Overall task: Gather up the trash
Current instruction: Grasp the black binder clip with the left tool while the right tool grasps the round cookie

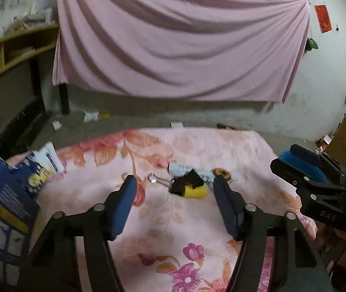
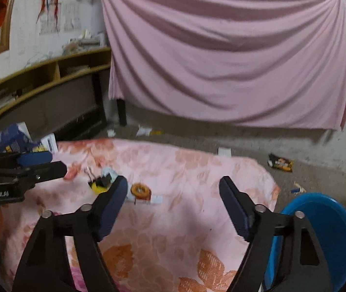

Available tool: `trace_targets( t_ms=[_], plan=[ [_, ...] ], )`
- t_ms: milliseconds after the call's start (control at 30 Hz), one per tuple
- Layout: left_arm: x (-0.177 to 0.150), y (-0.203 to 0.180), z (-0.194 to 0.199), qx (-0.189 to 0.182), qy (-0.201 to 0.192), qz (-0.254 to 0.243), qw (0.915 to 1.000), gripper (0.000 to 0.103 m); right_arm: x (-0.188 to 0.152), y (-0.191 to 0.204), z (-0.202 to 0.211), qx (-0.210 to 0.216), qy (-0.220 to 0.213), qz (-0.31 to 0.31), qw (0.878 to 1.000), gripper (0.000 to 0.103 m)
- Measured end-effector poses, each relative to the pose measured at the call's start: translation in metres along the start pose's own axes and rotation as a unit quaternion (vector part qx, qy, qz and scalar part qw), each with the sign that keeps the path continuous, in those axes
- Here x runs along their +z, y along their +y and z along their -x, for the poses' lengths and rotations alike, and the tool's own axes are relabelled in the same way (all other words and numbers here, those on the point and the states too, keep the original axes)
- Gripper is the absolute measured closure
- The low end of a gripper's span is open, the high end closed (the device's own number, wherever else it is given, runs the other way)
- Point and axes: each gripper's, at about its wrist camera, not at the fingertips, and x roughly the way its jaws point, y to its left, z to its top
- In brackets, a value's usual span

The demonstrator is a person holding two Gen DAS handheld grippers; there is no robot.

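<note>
A small heap of trash lies on the floral pink cloth: black binder clips, a yellow piece, a pale crumpled wrapper and a brown ring-shaped piece. My left gripper is open, its fingers either side of the heap, just short of it. In the right wrist view the clips and yellow piece and the brown ring lie left of centre. My right gripper is open and empty above the cloth, the ring just inside its left finger.
A blue bin stands at the cloth's right edge. A blue printed box and papers lie at the left. A pink sheet hangs behind. Wooden shelves stand back left. Scraps and a wrapper lie on the floor.
</note>
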Motion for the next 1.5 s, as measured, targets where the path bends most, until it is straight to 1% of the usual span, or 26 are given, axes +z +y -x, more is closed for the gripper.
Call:
trace_targets(
  t_ms=[33, 67, 100, 167, 200, 233, 267, 300, 333, 400, 567, 733, 800, 867, 900, 933, 1067, 1133, 1200, 1333, 1500],
  plan=[
    [0.0, 0.002, -0.006, 0.004, 0.009, 0.005, 0.9999, 0.049, -0.001, 0.0, -0.004, 0.005, 0.01, 0.0, 1.0, 0.034],
    [0.0, 0.005, -0.01, 0.004, 0.015, 0.012, 0.9998, 0.053, -0.002, 0.0, -0.009, 0.01, 0.022, -0.001, 1.0, 0.038],
    [0.001, 0.008, -0.016, -0.002, 0.021, 0.021, 0.9995, 0.055, -0.002, -0.001, -0.013, 0.014, 0.03, -0.002, 0.999, 0.039],
    [0.004, 0.012, -0.024, -0.004, 0.027, 0.031, 0.9992, 0.056, -0.001, -0.001, -0.021, 0.025, 0.045, -0.001, 0.999, 0.048],
    [0.005, 0.014, -0.029, -0.002, 0.029, 0.035, 0.999, 0.058, 0.0, -0.001, -0.026, 0.031, 0.056, 0.002, 0.998, 0.05],
    [0.007, 0.015, -0.033, -0.002, 0.032, 0.039, 0.9987, 0.061, 0.001, 0.0, -0.033, 0.034, 0.069, 0.007, 0.997, 0.056],
    [0.009, 0.017, -0.039, -0.006, 0.039, 0.044, 0.9983, 0.068, 0.002, 0.0, -0.037, 0.035, 0.075, 0.011, 0.996, 0.06],
    [0.01, 0.018, -0.043, -0.008, 0.044, 0.047, 0.9979, 0.074, 0.003, 0.002, -0.041, 0.038, 0.082, 0.016, 0.996, 0.062],
    [0.011, 0.02, -0.046, -0.007, 0.05, 0.051, 0.9974, 0.076, 0.004, 0.004, -0.046, 0.042, 0.088, 0.022, 0.995, 0.064],
    [0.013, 0.025, -0.052, -0.009, 0.061, 0.06, 0.9963, 0.078, 0.006, 0.008, -0.054, 0.054, 0.099, 0.03, 0.993, 0.064],
    [0.014, 0.036, -0.065, -0.028, 0.088, 0.076, 0.9929, 0.078, 0.009, 0.017, -0.074, 0.068, 0.125, 0.042, 0.989, 0.065],
    [0.017, 0.036, -0.071, -0.024, 0.102, 0.073, 0.9918, 0.078, 0.007, 0.018, -0.088, 0.078, 0.154, 0.039, 0.984, 0.066],
    [0.016, 0.034, -0.072, -0.022, 0.103, 0.069, 0.992, 0.078, 0.007, 0.017, -0.088, 0.083, 0.156, 0.037, 0.984, 0.068],
    [0.016, 0.032, -0.073, -0.02, 0.103, 0.067, 0.9922, 0.079, 0.006, 0.015, -0.089, 0.087, 0.159, 0.034, 0.983, 0.074],
    [0.017, 0.029, -0.073, -0.014, 0.103, 0.065, 0.9925, 0.088, 0.006, 0.015, -0.089, 0.089, 0.159, 0.032, 0.983, 0.075],
    [0.016, 0.029, -0.073, -0.008, 0.103, 0.065, 0.9926, 0.092, 0.006, 0.015, -0.089, 0.089, 0.159, 0.031, 0.983, 0.075],
    [0.016, 0.029, -0.069, -0.014, 0.096, 0.066, 0.9931, 0.096, 0.005, 0.016, -0.086, 0.092, 0.157, 0.029, 0.983, 0.076],
    [0.015, 0.028, -0.066, -0.016, 0.092, 0.06, 0.9938, 0.103, 0.004, 0.015, -0.084, 0.093, 0.156, 0.025, 0.983, 0.076],
    [0.014, 0.026, -0.063, -0.02, 0.087, 0.056, 0.9944, 0.103, 0.003, 0.014, -0.08, 0.093, 0.151, 0.021, 0.984, 0.076],
    [0.014, 0.023, -0.05, -0.036, 0.064, 0.055, 0.9958, 0.103, 0.002, 0.013, -0.069, 0.092, 0.135, 0.014, 0.986, 0.076],
    [0.014, 0.024, -0.035, -0.043, 0.05, 0.066, 0.9957, 0.103, -0.001, 0.011, -0.057, 0.091, 0.123, 0.006, 0.988, 0.076]
  ],
)
